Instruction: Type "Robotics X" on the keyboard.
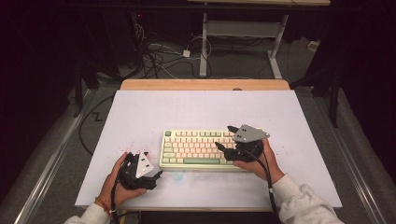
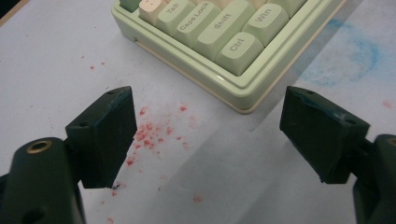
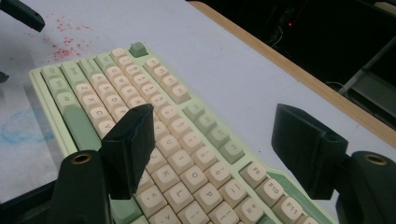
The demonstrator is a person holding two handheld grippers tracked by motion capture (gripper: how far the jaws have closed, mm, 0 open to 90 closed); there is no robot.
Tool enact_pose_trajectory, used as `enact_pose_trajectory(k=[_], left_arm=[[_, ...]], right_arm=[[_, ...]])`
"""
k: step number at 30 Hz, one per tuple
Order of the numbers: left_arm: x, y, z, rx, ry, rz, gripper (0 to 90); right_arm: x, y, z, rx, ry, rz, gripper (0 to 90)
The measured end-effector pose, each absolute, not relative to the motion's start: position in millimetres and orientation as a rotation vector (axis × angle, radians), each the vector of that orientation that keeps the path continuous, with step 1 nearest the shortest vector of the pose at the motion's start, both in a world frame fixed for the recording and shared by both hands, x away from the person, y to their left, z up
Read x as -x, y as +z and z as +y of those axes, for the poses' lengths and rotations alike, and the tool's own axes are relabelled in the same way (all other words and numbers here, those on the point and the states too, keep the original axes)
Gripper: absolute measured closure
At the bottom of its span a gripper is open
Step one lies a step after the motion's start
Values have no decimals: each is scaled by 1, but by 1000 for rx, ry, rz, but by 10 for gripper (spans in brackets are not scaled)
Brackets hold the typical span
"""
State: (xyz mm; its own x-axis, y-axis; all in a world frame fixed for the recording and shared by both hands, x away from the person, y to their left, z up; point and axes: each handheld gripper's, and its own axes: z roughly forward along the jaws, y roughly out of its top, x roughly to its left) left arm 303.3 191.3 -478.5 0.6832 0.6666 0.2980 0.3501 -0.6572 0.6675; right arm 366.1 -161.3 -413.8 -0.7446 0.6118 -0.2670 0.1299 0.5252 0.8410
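A pale green keyboard (image 1: 196, 149) with cream keys lies flat on the white tabletop (image 1: 196, 107), near the front middle. My left gripper (image 1: 152, 165) rests low at the keyboard's front left corner. Its jaws stand wide apart around bare table (image 2: 208, 121), just short of the Ctrl corner of the keyboard (image 2: 224, 32). My right gripper (image 1: 223, 136) hovers over the keyboard's right half. It is open (image 3: 212, 128) with nothing between its pads, and rows of keys (image 3: 140, 102) lie beneath it.
Red specks (image 2: 149, 135) and a blue smudge (image 2: 355, 56) mark the tabletop by the keyboard's left corner. A wooden strip (image 1: 205, 84) runs along the far edge. Beyond it are floor cables (image 1: 159, 56) and a desk's legs (image 1: 203, 46).
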Motion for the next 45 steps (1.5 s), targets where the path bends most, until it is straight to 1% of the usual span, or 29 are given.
enact_pose_trajectory(k=[10,25,36,39,42,45], left_arm=[[-303,-477,192,-2304,723,786,176],[-301,-469,194,-2242,716,804,232],[-300,-458,195,-2192,643,811,396],[-302,-455,196,-2185,608,822,492],[-304,-452,197,-2174,564,823,616],[-306,-449,197,-2185,528,822,722]], right_arm=[[-351,-415,-175,-588,1151,2192,297],[-333,-419,-214,-640,1125,2132,293],[-321,-427,-238,-672,1094,2112,286],[-317,-430,-244,-687,1089,2113,283],[-313,-434,-248,-694,1071,2118,282],[-309,-438,-251,-692,1053,2126,279]])
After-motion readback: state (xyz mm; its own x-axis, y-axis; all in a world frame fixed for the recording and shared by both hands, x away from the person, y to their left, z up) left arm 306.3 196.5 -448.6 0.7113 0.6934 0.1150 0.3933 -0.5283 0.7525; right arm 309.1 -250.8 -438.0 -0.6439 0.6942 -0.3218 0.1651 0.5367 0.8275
